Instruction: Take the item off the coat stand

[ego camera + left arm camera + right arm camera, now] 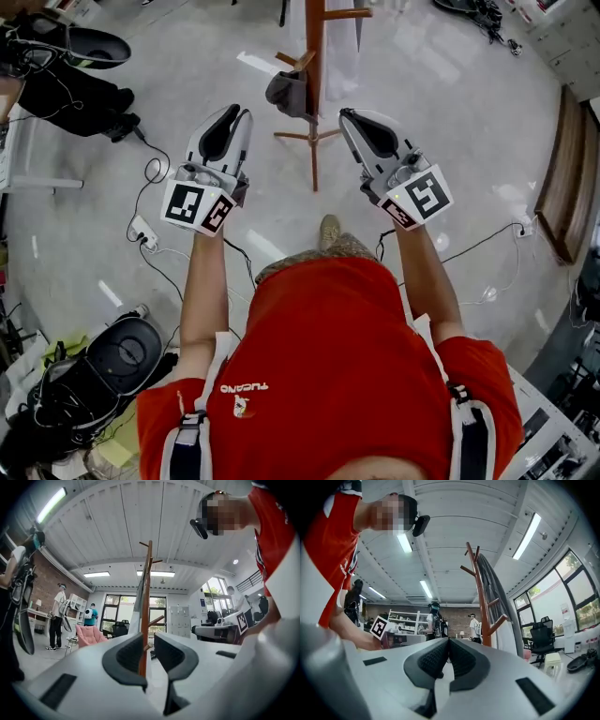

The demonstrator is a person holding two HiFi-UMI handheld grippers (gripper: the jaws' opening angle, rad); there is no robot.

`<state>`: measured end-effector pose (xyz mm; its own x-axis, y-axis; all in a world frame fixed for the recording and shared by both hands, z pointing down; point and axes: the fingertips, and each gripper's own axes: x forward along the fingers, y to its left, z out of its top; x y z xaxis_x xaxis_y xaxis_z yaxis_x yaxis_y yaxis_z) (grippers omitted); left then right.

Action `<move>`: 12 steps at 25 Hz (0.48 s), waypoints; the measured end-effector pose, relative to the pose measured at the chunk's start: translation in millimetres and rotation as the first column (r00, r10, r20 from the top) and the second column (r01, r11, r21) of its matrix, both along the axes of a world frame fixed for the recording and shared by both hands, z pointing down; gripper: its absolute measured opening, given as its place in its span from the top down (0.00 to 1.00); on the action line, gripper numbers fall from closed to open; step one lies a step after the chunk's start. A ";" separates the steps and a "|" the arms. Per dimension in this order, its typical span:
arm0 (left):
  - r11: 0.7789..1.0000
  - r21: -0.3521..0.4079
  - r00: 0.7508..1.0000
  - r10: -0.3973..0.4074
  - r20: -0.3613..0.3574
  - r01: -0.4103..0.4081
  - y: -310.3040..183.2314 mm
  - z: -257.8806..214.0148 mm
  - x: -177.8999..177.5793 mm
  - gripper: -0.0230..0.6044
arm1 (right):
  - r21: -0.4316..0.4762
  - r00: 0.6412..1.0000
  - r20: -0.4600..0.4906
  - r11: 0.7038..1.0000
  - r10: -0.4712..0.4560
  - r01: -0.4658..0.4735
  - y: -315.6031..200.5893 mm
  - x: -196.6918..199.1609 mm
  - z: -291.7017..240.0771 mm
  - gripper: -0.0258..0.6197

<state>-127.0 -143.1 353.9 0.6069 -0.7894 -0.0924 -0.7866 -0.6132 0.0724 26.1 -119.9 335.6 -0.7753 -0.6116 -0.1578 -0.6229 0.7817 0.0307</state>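
Head view: left tongs (240,112) slightly parted, right tongs (346,113) closed (both empty), flanking the coat stand (314,56)

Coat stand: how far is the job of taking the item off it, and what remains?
Done: nothing yet. The grey item hangs on the stand. In hand: both grippers are held up toward the stand but do not touch it. The left gripper has its jaws slightly apart and empty; the right gripper is shut and empty. Left: reach the item, grip it and lift it off its peg.
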 end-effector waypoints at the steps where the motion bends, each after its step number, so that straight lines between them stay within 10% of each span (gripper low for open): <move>1: 1.000 -0.005 1.000 -0.005 0.002 0.005 -10.7 5.3 1.7 0.85 | -0.007 1.000 0.002 1.000 -0.012 0.012 -9.0 4.4 2.4 0.92; 12: 0.994 -0.106 0.995 0.029 0.097 -0.019 -99.8 72.1 16.9 0.64 | -0.083 0.999 -0.012 0.996 -0.043 0.042 -66.4 41.7 20.0 0.92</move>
